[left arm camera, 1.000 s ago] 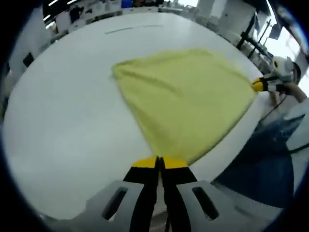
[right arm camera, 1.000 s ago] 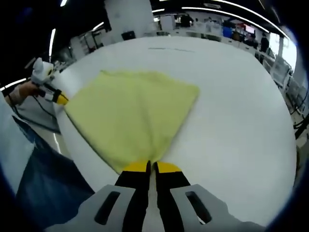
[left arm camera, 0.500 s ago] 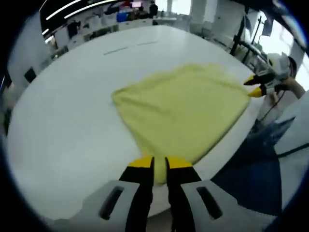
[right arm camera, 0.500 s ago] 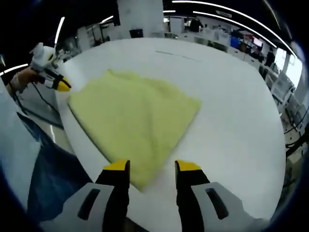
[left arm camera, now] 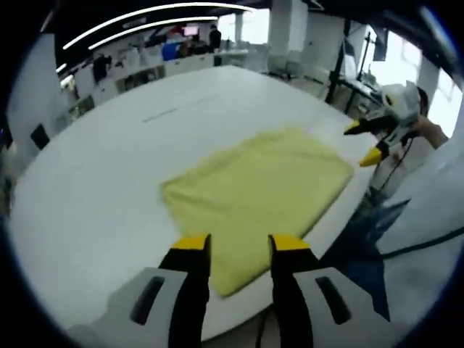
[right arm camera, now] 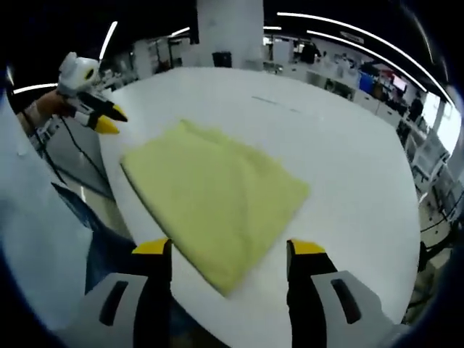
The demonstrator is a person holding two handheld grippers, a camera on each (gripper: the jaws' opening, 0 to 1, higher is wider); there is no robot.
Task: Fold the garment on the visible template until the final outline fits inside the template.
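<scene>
1. Both grippers have let go of the pale yellow folded cloth garment (left arm camera: 257, 199) and drawn back from it; a second ago each was pinched shut on a near corner.
2. Now the left gripper (left arm camera: 237, 245) stands with jaws well apart and empty, just short of the garment's nearest corner.
3. So does the right gripper (right arm camera: 230, 248), spread wide with nothing held.
4. Lying flat as a rough rectangle on the round white table (right arm camera: 348, 181), the garment sits near the table's close edge, probably released so the fold can settle.
5. No template outline is discernible around the garment.
</scene>
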